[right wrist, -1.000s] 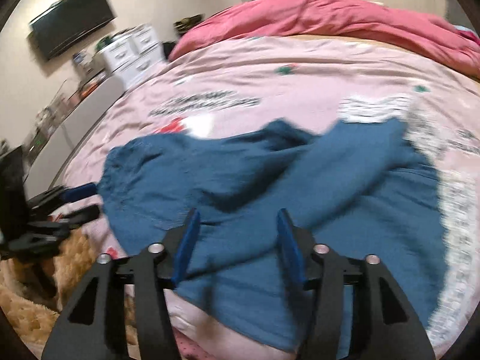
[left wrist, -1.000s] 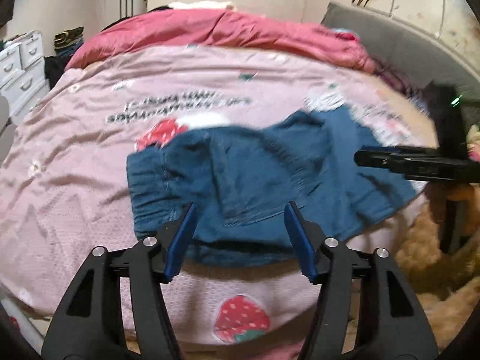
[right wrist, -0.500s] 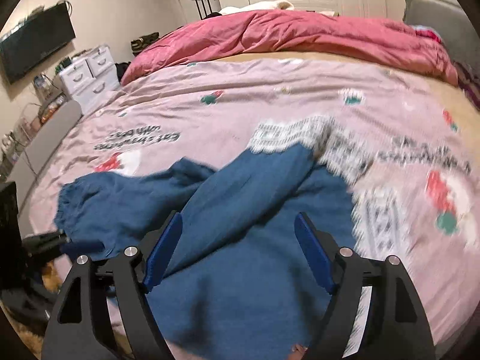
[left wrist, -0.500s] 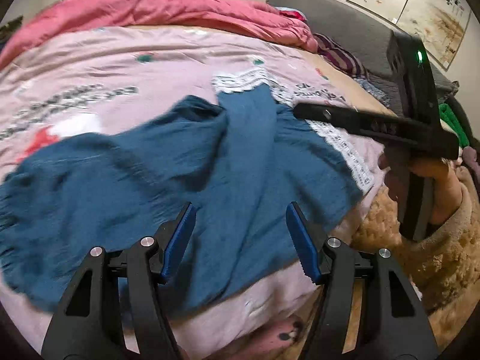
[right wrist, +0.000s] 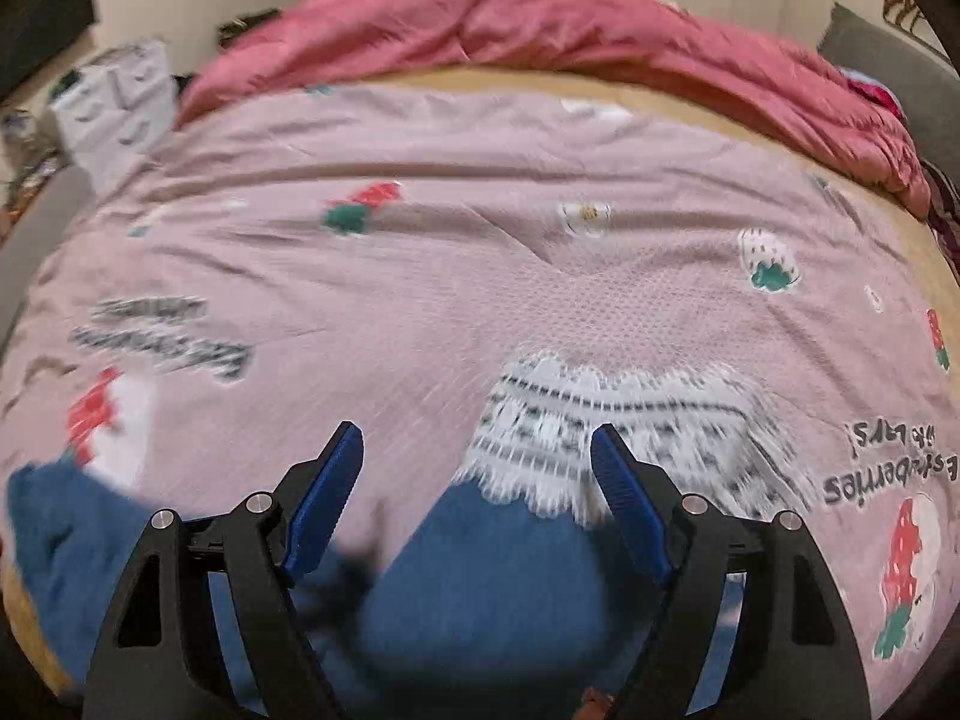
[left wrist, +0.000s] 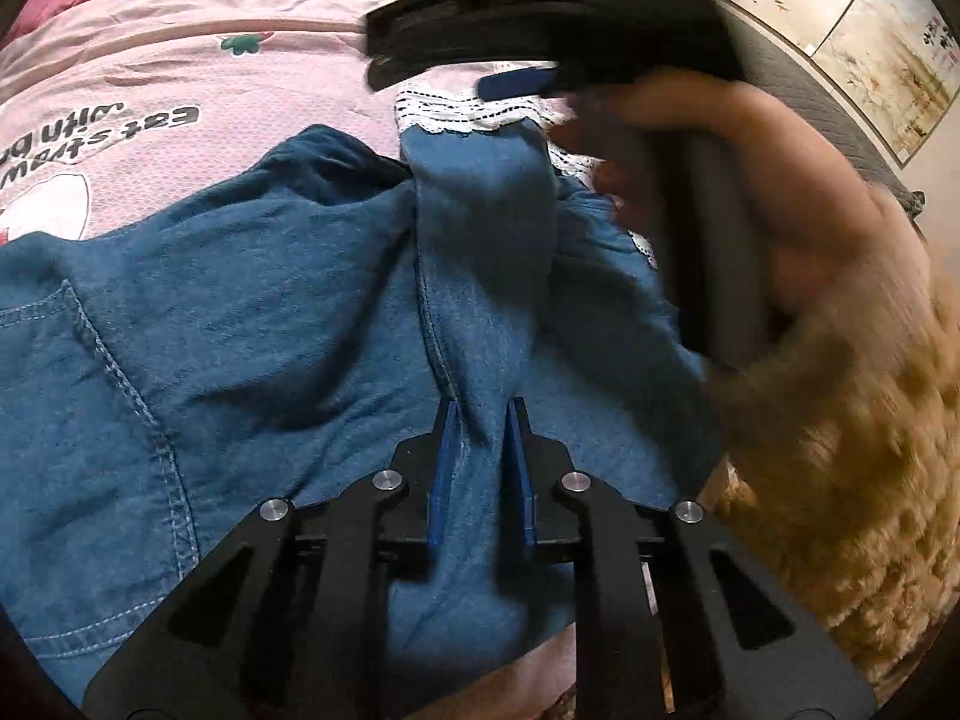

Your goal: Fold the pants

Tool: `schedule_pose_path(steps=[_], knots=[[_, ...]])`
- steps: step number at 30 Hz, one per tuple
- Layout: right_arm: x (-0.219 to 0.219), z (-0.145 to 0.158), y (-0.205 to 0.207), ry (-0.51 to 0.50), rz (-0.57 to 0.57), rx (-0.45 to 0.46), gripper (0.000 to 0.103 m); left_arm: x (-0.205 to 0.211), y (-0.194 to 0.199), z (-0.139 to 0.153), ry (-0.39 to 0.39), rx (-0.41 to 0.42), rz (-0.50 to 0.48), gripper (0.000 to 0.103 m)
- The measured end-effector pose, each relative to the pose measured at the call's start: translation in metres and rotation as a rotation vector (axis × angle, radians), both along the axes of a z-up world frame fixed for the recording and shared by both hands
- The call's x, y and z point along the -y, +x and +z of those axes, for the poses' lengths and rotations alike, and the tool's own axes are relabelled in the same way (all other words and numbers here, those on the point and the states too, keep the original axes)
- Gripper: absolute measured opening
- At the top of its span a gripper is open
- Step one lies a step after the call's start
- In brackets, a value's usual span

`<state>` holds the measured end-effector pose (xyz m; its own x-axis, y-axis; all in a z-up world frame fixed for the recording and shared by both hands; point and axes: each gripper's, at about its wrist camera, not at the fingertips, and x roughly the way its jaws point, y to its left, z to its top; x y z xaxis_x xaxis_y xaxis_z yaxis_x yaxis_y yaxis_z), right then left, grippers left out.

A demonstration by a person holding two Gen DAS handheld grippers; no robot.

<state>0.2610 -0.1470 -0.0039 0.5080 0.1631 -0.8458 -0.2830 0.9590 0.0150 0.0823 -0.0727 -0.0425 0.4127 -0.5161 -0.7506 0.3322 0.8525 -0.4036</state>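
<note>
here the blue pants lie spread out on the pink bed cover, close to the near edge of the bed. the left gripper points down at the pants. its 2 blue jaws have just been closing and now stand close together, with a raised fold of blue cloth running up between them along a seam. they pinch that fold.

the right gripper hangs over the far end of the pants, where the white lace trim lies on the cover. its jaws are spread wide and hold nothing. the lace edge and the blue leg sit in the gap between them, lower down, and the pads do not press on the cloth. this picture is blurry.

in the left view a hand in a fuzzy tan sleeve holds the right gripper above the lace end.
</note>
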Motion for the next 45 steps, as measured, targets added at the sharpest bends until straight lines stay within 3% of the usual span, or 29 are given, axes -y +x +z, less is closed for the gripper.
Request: schedule_pose_path(steps=[3, 5, 6, 8, 15, 19, 21, 23, 24, 25, 26, 30, 36, 39, 41, 45], knots=[[-0.004, -0.024, 0.023, -0.067, -0.050, -0.044, 0.076, 0.001, -0.002, -0.001, 0.003, 0.006, -0.007, 0.010], [-0.001, -0.032, 0.028, -0.064, -0.047, -0.052, 0.049, 0.000, -0.004, 0.000, -0.005, 0.006, -0.008, 0.010], [0.001, -0.033, 0.028, -0.066, -0.033, -0.043, 0.043, -0.001, -0.004, 0.000, -0.005, 0.007, -0.011, 0.010], [0.013, -0.027, 0.024, -0.024, -0.021, -0.036, 0.011, -0.005, -0.007, 0.001, -0.008, 0.012, -0.014, 0.010], [0.102, 0.023, -0.029, 0.254, -0.110, 0.069, 0.007, -0.016, -0.011, 0.005, 0.002, 0.035, -0.016, 0.010], [0.151, 0.046, -0.078, 0.329, -0.192, 0.133, 0.007, -0.012, -0.018, 0.014, 0.029, 0.068, -0.018, 0.023], [0.171, 0.049, -0.100, 0.371, -0.236, 0.137, 0.007, -0.008, -0.021, 0.017, 0.055, 0.095, -0.028, 0.024], [0.194, 0.043, -0.128, 0.414, -0.297, 0.130, 0.007, -0.004, -0.022, 0.017, 0.079, 0.117, -0.044, 0.024], [0.204, 0.039, -0.140, 0.431, -0.323, 0.128, 0.007, -0.003, -0.021, 0.016, 0.086, 0.125, -0.053, 0.019], [0.209, 0.037, -0.150, 0.446, -0.340, 0.123, 0.007, -0.001, -0.022, 0.017, 0.085, 0.126, -0.065, 0.003], [0.216, 0.032, -0.162, 0.466, -0.362, 0.111, 0.007, -0.002, -0.024, 0.020, 0.074, 0.124, -0.080, 0.000], [0.233, 0.016, -0.200, 0.548, -0.414, 0.063, 0.007, -0.006, -0.035, 0.024, 0.079, 0.150, -0.124, 0.000], [0.232, -0.003, -0.236, 0.566, -0.440, -0.014, 0.007, -0.008, -0.049, 0.029, 0.101, 0.174, -0.167, 0.000], [0.234, -0.014, -0.242, 0.565, -0.462, -0.046, 0.015, -0.002, -0.048, 0.023, 0.135, 0.176, -0.186, 0.000], [0.238, -0.016, -0.245, 0.593, -0.479, -0.051, 0.028, -0.002, -0.049, 0.021, 0.140, 0.171, -0.185, 0.000], [0.252, -0.018, -0.246, 0.611, -0.519, -0.034, 0.031, -0.004, -0.049, 0.023, 0.142, 0.175, -0.181, 0.000]])
